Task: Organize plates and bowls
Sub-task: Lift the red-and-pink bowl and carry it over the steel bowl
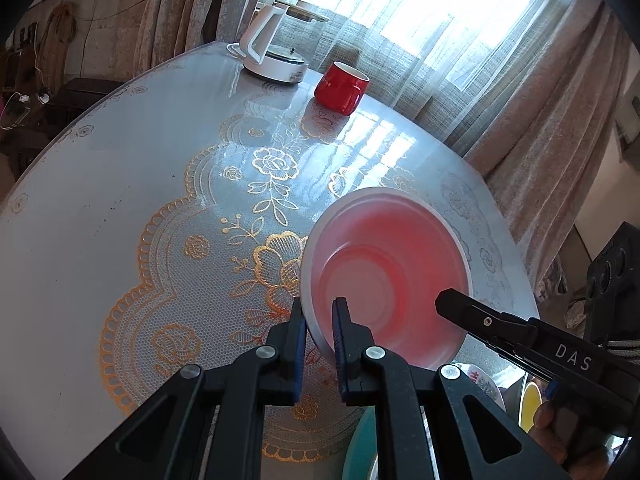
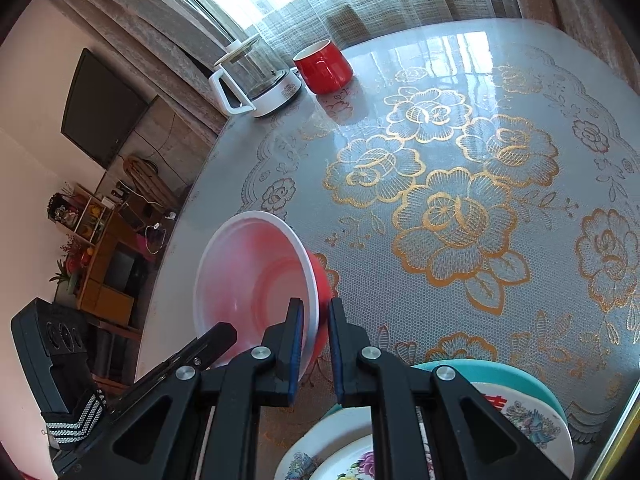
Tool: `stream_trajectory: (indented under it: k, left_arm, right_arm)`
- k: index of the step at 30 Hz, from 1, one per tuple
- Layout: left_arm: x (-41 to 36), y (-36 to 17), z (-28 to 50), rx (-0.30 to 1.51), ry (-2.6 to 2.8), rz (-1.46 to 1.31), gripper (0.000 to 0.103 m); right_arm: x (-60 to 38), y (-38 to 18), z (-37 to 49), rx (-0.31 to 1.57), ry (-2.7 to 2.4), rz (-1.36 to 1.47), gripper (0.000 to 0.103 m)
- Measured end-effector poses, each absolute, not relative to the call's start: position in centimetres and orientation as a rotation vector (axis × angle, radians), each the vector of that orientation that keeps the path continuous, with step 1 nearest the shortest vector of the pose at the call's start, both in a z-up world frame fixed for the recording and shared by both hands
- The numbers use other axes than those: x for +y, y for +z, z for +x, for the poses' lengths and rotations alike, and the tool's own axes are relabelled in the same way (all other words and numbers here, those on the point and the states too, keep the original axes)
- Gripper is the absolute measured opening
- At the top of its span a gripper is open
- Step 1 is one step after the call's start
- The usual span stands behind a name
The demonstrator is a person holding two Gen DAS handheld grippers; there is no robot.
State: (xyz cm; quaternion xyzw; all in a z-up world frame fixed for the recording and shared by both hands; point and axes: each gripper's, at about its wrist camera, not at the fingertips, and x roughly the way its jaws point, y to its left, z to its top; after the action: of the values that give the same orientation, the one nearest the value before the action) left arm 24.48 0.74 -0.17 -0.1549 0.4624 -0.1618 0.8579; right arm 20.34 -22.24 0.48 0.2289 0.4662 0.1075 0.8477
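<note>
floral plates (image 2: 520,416) cut off by bottom edge, partly behind tool

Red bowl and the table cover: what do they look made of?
Red bowl, gripped at its rim by both grippers: probably thin plastic, since window light glows pink through its wall. Table cover: likely glossy vinyl, with mirror-like window reflections and printed gold flowers.

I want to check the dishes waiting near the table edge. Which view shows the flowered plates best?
The right wrist view: the flowered plates lie below the jaws, with their prints and a teal dish visible. The left wrist view shows only slivers of them behind the left gripper.
</note>
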Motion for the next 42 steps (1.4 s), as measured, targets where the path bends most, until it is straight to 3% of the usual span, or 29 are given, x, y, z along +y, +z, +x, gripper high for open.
stream_trajectory:
  k: [42]
  left_arm:
    - [-6.3,6.0,13.0,0.834,-0.585,-0.185,0.012]
  right_arm:
    - [-28.3,7.0,5.6,0.774,0.172,0.413,0.012]
